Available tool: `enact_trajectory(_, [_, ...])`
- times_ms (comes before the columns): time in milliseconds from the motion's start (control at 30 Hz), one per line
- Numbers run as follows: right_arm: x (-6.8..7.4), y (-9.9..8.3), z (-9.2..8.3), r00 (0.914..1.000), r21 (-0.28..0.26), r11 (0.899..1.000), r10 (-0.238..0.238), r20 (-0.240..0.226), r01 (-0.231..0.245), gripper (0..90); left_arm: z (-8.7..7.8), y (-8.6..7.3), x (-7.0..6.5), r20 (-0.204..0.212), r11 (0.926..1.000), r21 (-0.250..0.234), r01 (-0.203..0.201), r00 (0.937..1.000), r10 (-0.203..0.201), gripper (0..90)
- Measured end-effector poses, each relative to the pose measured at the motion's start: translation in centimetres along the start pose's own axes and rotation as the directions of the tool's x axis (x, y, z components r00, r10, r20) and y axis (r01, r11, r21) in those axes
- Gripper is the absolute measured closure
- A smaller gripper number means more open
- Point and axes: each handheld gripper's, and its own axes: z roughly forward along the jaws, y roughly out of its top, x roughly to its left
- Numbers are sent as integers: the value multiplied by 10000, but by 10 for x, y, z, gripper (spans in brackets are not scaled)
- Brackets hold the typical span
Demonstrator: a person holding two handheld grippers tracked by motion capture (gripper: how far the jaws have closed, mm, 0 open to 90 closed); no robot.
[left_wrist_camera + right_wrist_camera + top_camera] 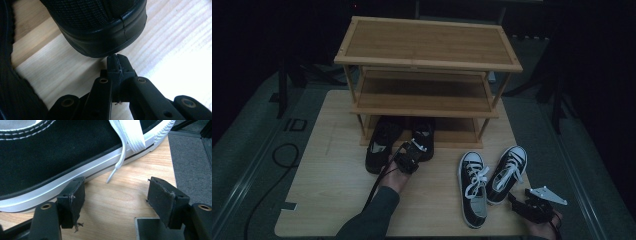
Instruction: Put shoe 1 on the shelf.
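A pair of black shoes stands at the foot of the wooden shoe rack (427,62). The left black shoe (381,145) lies in front of the bottom shelf, and the right black shoe (424,136) has its toe under it. My left gripper (416,151) is shut with nothing between its jaws. Its tips (117,61) sit right at the rounded heel of the right black shoe (100,30). Two black-and-white sneakers (473,189) (508,172) lie at the right. My right gripper (516,202) stands open beside the white sole of a sneaker (50,157), with bare table between its pads (75,197).
The light wooden table (332,165) has free surface at the left and front. A white lace (130,142) dangles off the sneaker toward the right gripper. The table's right edge and grey floor (192,165) are close by. A black cable (282,155) loops on the floor at left.
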Motion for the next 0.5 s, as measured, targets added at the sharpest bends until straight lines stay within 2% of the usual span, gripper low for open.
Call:
enact_trajectory(33, [0, 0, 0, 10000, 0, 10000, 2, -1, -2, 298, 2, 3, 2, 5, 9998, -44, 219, 9998, -219, 900])
enact_trajectory(133, [0, 0, 0, 10000, 4, 10000, 2, 4, -2, 298, 5, 6, 6, -45, 9994, -125, 320, 9995, -321, 900])
enact_trajectory(500, [0, 0, 0, 10000, 6, 10000, 3, 3, -3, 298, 12, 17, 11, -148, 9991, -25, 421, 9990, -422, 900])
